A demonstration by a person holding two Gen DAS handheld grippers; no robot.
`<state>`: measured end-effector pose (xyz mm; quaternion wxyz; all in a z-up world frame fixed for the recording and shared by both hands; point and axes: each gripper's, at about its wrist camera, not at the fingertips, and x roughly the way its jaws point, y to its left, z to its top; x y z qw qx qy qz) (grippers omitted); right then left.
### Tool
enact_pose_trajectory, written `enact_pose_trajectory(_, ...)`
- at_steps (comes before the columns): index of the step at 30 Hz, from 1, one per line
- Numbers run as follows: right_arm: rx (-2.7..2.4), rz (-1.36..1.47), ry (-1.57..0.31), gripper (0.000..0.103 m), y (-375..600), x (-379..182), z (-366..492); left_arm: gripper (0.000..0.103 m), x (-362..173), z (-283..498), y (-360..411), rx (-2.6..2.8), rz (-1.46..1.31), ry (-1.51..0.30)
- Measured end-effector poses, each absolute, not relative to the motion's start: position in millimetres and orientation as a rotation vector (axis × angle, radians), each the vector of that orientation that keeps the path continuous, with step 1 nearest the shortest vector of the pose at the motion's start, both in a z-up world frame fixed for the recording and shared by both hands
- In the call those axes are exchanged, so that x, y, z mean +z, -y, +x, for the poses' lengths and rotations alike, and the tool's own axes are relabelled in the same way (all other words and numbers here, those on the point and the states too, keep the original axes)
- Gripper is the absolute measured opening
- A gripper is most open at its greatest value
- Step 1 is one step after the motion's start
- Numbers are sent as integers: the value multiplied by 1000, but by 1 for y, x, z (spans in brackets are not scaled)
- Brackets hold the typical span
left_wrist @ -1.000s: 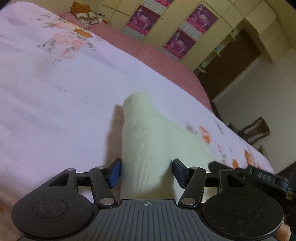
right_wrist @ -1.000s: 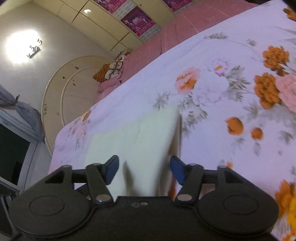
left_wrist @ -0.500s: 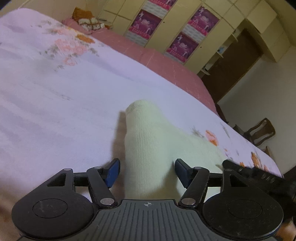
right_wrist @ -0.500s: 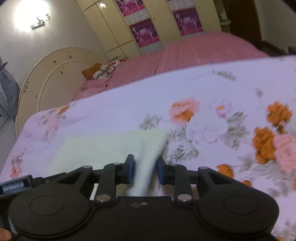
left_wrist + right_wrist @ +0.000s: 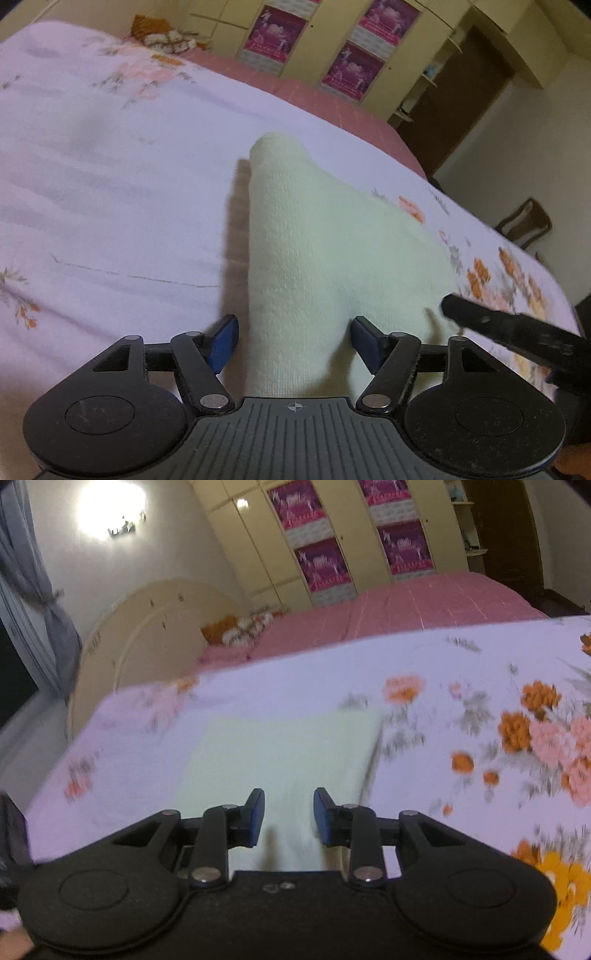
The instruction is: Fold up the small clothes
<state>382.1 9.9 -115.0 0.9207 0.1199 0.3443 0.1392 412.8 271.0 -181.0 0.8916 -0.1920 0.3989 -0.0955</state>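
A pale cream knitted garment (image 5: 314, 240) lies on the floral bedspread (image 5: 110, 184). In the left wrist view its near edge runs between the fingers of my left gripper (image 5: 293, 341), which is open with its blue pads wide apart on either side of the cloth. The right gripper's black body shows at the right of that view (image 5: 517, 332), over the garment's right edge. In the right wrist view the garment (image 5: 288, 746) lies flat as a rectangle. My right gripper (image 5: 289, 818) is open just above its near edge, holding nothing.
The bedspread (image 5: 480, 709) covers a pink-sheeted bed (image 5: 406, 602). A round headboard (image 5: 147, 627) and pillows (image 5: 236, 627) stand at the far end. Wardrobes with purple posters (image 5: 321, 565) line the wall. A wooden chair (image 5: 524, 221) stands beyond the bed.
My right gripper pinched the garment's edge half a second ago and has now opened, letting it go. The cloth now lies flat. My left gripper stayed open around the garment.
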Motion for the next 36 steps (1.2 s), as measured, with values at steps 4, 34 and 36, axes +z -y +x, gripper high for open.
enact_pose_trajectory(4,182,238,-769,28,-4,-135,387,71,-178,410,-265,-193,-338,-826)
enact_pose_trajectory(34,163,259,-855,46,-3,-135,305,103,-174,374,-229,-101,-134,-881)
enact_pose_trajectory(36,165,271,-849,49,1,-132,302,103,-174,372,-228,-76,-147,-881)
